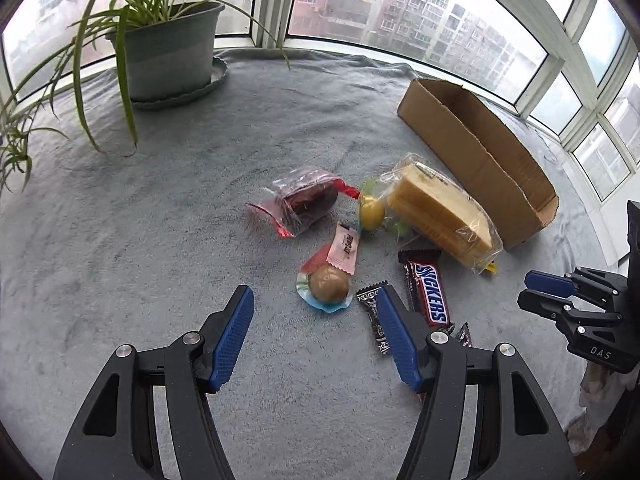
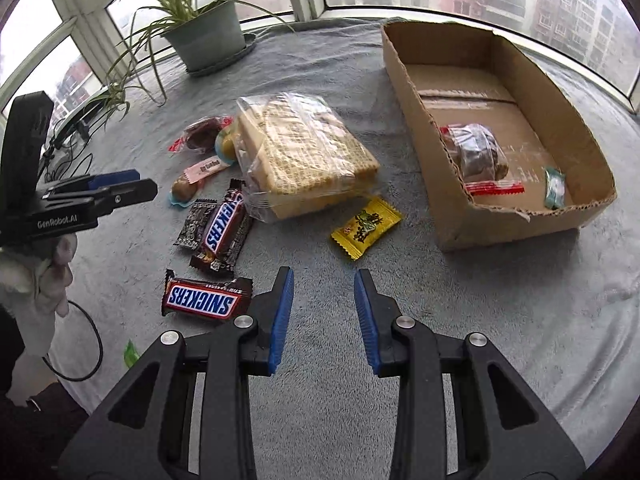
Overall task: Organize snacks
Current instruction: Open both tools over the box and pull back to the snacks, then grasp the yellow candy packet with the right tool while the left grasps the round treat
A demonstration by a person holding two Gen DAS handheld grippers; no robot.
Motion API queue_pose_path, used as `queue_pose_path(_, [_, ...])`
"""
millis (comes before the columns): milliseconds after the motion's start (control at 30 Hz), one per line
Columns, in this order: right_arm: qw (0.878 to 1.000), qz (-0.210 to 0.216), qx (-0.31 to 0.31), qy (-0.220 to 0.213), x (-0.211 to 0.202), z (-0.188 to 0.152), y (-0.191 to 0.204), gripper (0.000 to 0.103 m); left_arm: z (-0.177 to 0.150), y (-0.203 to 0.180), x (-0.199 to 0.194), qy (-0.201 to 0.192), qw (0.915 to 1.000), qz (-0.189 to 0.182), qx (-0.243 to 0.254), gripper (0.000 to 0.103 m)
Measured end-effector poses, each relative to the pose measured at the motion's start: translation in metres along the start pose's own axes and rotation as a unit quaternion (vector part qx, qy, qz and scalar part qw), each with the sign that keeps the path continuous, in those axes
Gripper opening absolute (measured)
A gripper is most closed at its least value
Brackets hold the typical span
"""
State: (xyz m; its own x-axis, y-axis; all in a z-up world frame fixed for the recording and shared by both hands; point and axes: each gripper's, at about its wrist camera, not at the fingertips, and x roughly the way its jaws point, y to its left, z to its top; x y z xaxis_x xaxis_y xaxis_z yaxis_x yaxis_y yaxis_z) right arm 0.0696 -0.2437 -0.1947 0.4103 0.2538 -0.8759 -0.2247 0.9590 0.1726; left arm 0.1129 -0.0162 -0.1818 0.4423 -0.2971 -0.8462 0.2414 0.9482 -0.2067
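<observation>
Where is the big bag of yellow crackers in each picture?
Left wrist view: the cracker bag lies right of centre, beside the cardboard box.
Right wrist view: the cracker bag lies at centre, left of the box.
Shared landmark: the potted plant, far left.

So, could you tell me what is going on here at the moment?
A person with a gripper in each hand is sorting snacks into a cardboard box. Both the left gripper and the right gripper are open and hold nothing. The box already holds a dark wrapped cake and a small green packet. The crackers, Snickers bars and yellow packet lie on the grey cloth.
</observation>
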Motion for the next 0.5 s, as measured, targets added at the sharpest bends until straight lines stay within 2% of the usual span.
queue_pose_path(233, [0.998,-0.027,0.051,-0.002,0.015,0.010,-0.007,0.032,-0.005,-0.002,0.012,0.006,0.9999,-0.002,0.011,0.063])
queue_pose_path(500, [0.994,-0.078,0.070,0.010,0.036,0.023,-0.005,0.032,-0.004,-0.003,0.019,0.009,0.9998,-0.007,0.013,0.063])
